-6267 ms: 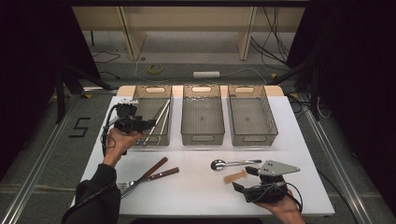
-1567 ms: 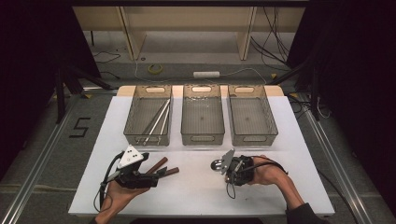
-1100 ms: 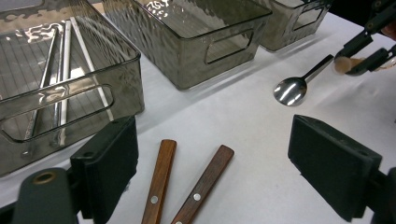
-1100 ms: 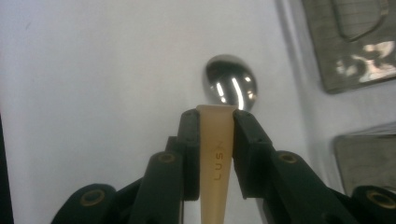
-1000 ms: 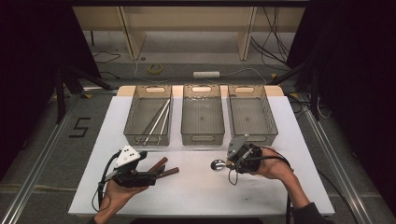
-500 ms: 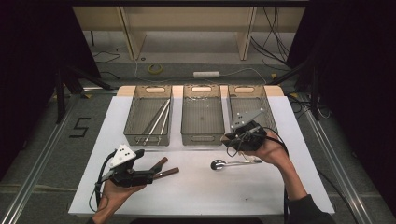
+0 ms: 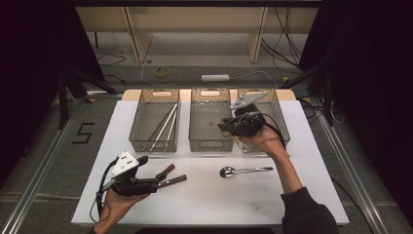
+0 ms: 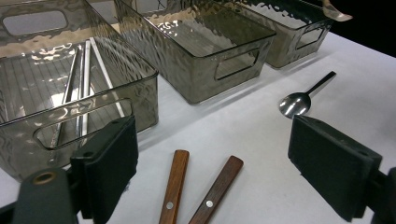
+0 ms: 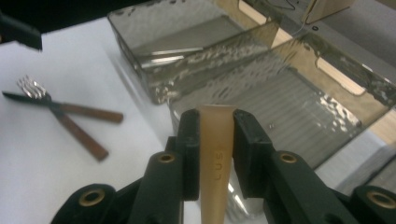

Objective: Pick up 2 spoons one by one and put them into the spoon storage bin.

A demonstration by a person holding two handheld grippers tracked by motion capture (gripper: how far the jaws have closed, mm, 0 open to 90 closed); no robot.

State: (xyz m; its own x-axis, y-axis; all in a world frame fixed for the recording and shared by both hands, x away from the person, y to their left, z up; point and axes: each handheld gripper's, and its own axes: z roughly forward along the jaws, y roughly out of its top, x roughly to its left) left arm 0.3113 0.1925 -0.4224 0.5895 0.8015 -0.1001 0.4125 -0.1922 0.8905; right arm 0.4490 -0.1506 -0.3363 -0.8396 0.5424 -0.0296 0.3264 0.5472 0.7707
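My right gripper [image 7: 233, 126] [image 9: 217, 114] is shut on a flat tan utensil handle [image 9: 216, 149], held in the air over the front of the middle bin [image 7: 209, 144] and the right bin [image 7: 281, 122]. My left gripper [image 7: 157, 181] [image 8: 212, 140] rests low at the front left with its jaws wide open. Two brown wooden handles [image 7: 171, 175] [image 8: 175, 182] lie just ahead of it, untouched. They belong to a fork and a knife [image 9: 60, 112]. A metal spoon [image 7: 243, 170] [image 8: 299, 100] lies on the white table [image 7: 311, 161].
Three clear grey bins stand in a row at the back of the table. The left bin [image 7: 153, 144] [image 8: 93, 121] holds long metal rods [image 7: 165, 124]. Dark floor and cables surround the table.
My right gripper has risen from the table beside the spoon and moved back toward the bins, carrying the tan handle. My left gripper has stayed where it was, open.
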